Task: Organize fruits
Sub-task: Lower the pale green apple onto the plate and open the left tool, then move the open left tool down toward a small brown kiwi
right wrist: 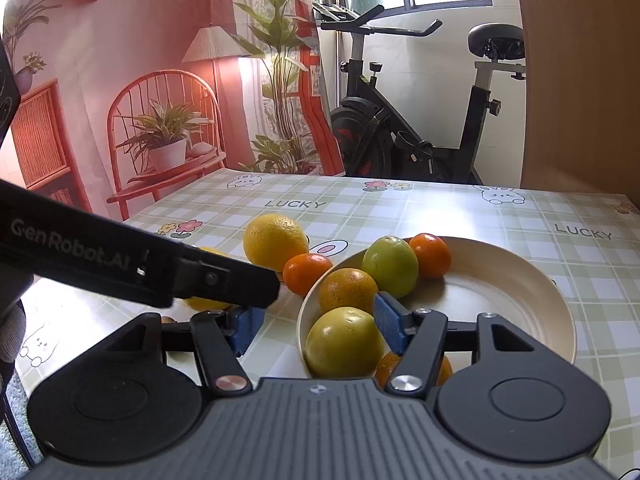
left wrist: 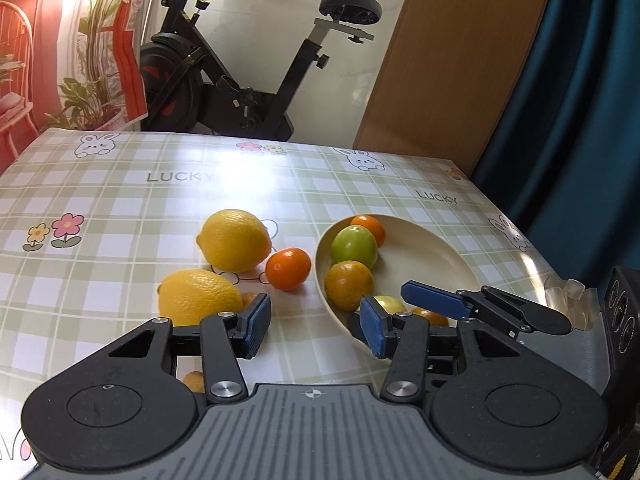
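Spotted the left gripper (left wrist: pixel 316 328) low in the middle of the left wrist view. Jaws were released, with nothing but bare checked desk (left wrist: pixel 120 208) between the pads. Not holding a thing.

Found the cream plate (left wrist: pixel 440 256) right of centre in that view and counted five fruits piled along its left side:
- a far tangerine (left wrist: pixel 370 228) at the back rim
- a green fruit (left wrist: pixel 354 246) just in front of it
- an orange-yellow fruit (left wrist: pixel 348 284) nearer still
- a yellow-green fruit (left wrist: pixel 388 304) and one more orange piece (left wrist: pixel 430 316), both half hidden behind the gripper fingers

Left of the plate, out on the desk, saw a far lemon (left wrist: pixel 234 240), a near lemon (left wrist: pixel 198 298) and a loose tangerine (left wrist: pixel 288 268) sitting just beside the far lemon, close to the plate rim. Also noticed a couple of small orange bits peeking out beside and under the left finger, too hidden to name.

Over in the right wrist view, caught the right gripper (right wrist: pixel 318 328) at the near left rim of the plate, jaws loose and spread. Had the yellow-green fruit sitting between them, right pad close against it or touching it, left pad clearly off it with a gap, so not clamped.

Saw an exercise bike (left wrist: pixel 240 80) standing behind the desk at the top of the frame.
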A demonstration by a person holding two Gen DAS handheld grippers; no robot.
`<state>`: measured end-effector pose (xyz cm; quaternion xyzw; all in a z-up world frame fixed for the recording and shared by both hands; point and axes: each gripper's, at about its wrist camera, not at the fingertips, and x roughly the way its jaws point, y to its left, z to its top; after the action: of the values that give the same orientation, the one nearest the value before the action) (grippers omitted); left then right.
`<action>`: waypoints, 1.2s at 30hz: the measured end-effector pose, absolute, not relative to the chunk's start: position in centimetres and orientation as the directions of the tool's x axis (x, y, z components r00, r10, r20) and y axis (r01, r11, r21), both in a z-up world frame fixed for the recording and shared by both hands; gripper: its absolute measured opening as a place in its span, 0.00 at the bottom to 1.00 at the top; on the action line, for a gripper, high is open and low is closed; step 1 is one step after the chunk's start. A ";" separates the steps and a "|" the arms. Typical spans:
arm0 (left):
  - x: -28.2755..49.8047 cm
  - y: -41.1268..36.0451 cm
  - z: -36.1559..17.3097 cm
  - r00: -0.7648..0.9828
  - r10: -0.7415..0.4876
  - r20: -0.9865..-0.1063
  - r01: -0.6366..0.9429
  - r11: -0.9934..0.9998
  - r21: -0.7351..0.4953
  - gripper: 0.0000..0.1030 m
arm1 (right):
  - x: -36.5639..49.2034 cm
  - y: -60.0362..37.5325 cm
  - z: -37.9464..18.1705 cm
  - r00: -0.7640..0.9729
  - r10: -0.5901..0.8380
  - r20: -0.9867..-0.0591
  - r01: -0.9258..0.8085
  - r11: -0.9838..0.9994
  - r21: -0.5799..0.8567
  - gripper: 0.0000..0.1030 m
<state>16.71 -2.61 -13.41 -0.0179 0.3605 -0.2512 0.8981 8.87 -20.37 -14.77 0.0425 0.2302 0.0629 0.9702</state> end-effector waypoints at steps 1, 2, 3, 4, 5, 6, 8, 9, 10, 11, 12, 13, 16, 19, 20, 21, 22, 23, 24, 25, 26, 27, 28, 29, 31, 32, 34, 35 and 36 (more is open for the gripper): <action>16.8 -2.0 -13.4 0.623 -0.451 -0.639 0.423 0.882 -0.210 0.50 | 8.8 -20.4 -14.7 0.886 0.139 -0.441 -0.100 0.989 0.112 0.61; 16.8 -1.3 -13.4 0.631 -0.440 -0.639 0.405 0.889 -0.212 0.50 | 8.8 -20.5 -14.7 0.887 0.138 -0.442 -0.099 0.989 0.111 0.61; 16.8 -0.6 -13.4 0.638 -0.428 -0.640 0.384 0.897 -0.218 0.50 | 8.8 -20.4 -14.7 0.886 0.139 -0.442 -0.100 0.989 0.111 0.61; 16.8 0.0 -13.4 0.644 -0.420 -0.639 0.368 0.903 -0.223 0.50 | 8.7 -20.3 -14.7 0.886 0.140 -0.442 -0.102 0.989 0.109 0.60; 16.8 0.8 -13.4 0.651 -0.410 -0.639 0.347 0.909 -0.230 0.50 | 8.7 -20.2 -14.6 0.885 0.143 -0.442 -0.107 0.989 0.106 0.60; 16.8 1.4 -13.4 0.657 -0.401 -0.638 0.332 0.914 -0.233 0.50 | 8.7 -20.1 -14.6 0.885 0.146 -0.443 -0.111 0.988 0.104 0.60; 16.7 2.4 -13.5 0.666 -0.385 -0.639 0.308 0.922 -0.235 0.50 | 8.7 -19.9 -14.6 0.883 0.151 -0.443 -0.119 0.988 0.100 0.60; 16.7 2.8 -13.6 0.668 -0.380 -0.640 0.300 0.925 -0.236 0.50 | 8.7 -19.8 -14.5 0.883 0.150 -0.444 -0.119 0.988 0.096 0.60; 16.7 3.0 -13.7 0.670 -0.375 -0.641 0.293 0.926 -0.236 0.50 | 8.7 -19.7 -14.5 0.883 0.150 -0.446 -0.120 0.988 0.094 0.60; 16.7 3.4 -13.7 0.671 -0.370 -0.642 0.286 0.929 -0.237 0.50 | 8.7 -19.7 -14.5 0.882 0.148 -0.447 -0.120 0.989 0.092 0.60; 16.6 3.6 -13.8 0.671 -0.368 -0.643 0.282 0.929 -0.239 0.50 | 8.7 -19.7 -14.5 0.882 0.148 -0.447 -0.120 0.989 0.090 0.59; 16.6 3.8 -13.8 0.670 -0.369 -0.645 0.279 0.929 -0.242 0.50 | 8.6 -19.6 -14.5 0.882 0.147 -0.448 -0.121 0.989 0.086 0.59; 16.2 4.3 -14.0 0.665 -0.373 -0.647 0.283 0.928 -0.244 0.50 | 8.5 -19.4 -14.3 0.881 0.147 -0.449 -0.126 0.989 0.077 0.57; 15.7 4.5 -14.5 0.657 -0.386 -0.648 0.295 0.922 -0.250 0.50 | 8.4 -19.0 -14.1 0.880 0.156 -0.449 -0.141 0.988 0.067 0.55; 15.6 4.5 -14.7 0.655 -0.388 -0.649 0.298 0.921 -0.250 0.50 | 8.4 -18.8 -14.1 0.878 0.162 -0.450 -0.149 0.987 0.064 0.55; 15.5 4.4 -14.9 0.653 -0.389 -0.650 0.301 0.921 -0.249 0.50 | 8.5 -18.6 -14.0 0.877 0.167 -0.451 -0.157 0.986 0.059 0.55; 15.4 4.4 -15.1 0.651 -0.391 -0.651 0.303 0.920 -0.249 0.50 | 8.5 -18.4 -14.0 0.876 0.171 -0.452 -0.165 0.985 0.054 0.55; 15.4 4.3 -15.3 0.648 -0.394 -0.652 0.306 0.919 -0.250 0.50 | 8.6 -18.1 -14.0 0.872 0.179 -0.455 -0.176 0.983 0.050 0.54; 15.2 4.4 -15.5 0.644 -0.399 -0.652 0.311 0.916 -0.253 0.50 | 8.6 -17.9 -14.1 0.868 0.188 -0.460 -0.188 0.981 0.047 0.51; 15.1 4.2 -15.7 0.639 -0.405 -0.654 0.317 0.913 -0.256 0.50 | 8.7 -17.7 -14.1 0.864 0.197 -0.463 -0.198 0.979 0.045 0.49; 15.1 4.0 -15.9 0.633 -0.411 -0.657 0.326 0.910 -0.255 0.50 | 8.8 -17.5 -14.1 0.859 0.206 -0.469 -0.211 0.977 0.042 0.48; 15.0 3.8 -16.1 0.629 -0.413 -0.659 0.335 0.909 -0.250 0.50 | 8.9 -17.3 -14.2 0.855 0.212 -0.473 -0.220 0.975 0.040 0.47; 14.9 3.6 -16.4 0.627 -0.411 -0.662 0.341 0.909 -0.241 0.50 | 9.0 -17.1 -14.2 0.852 0.219 -0.476 -0.228 0.973 0.040 0.43; 14.9 3.5 -16.5 0.626 -0.408 -0.665 0.344 0.909 -0.233 0.50 | 9.2 -17.0 -14.3 0.845 0.229 -0.483 -0.238 0.970 0.044 0.41; 14.9 3.4 -16.9 0.627 -0.393 -0.672 0.344 0.914 -0.214 0.50 | 9.5 -16.9 -14.6 0.834 0.239 -0.498 -0.245 0.968 0.054 0.38; 15.0 3.3 -17.1 0.626 -0.385 -0.678 0.339 0.918 -0.208 0.50 | 9.8 -16.8 -14.7 0.829 0.241 -0.505 -0.246 0.967 0.059 0.38; 15.2 3.4 -17.5 0.619 -0.381 -0.686 0.334 0.919 -0.210 0.49 | 10.0 -16.8 -14.9 0.820 0.245 -0.517 -0.247 0.967 0.067 0.37; 15.2 3.5 -17.5 0.617 -0.382 -0.688 0.332 0.919 -0.212 0.49 | 10.2 -16.9 -15.0 0.816 0.246 -0.523 -0.246 0.967 0.071 0.37; 15.3 3.5 -17.6 0.616 -0.382 -0.688 0.332 0.919 -0.213 0.49 | 10.4 -16.9 -15.0 0.814 0.246 -0.527 -0.245 0.967 0.073 0.37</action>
<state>15.26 3.55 -17.58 -0.0319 0.3902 -0.1989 0.8984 10.40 -16.88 -15.03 0.0009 0.2768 0.1289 0.9522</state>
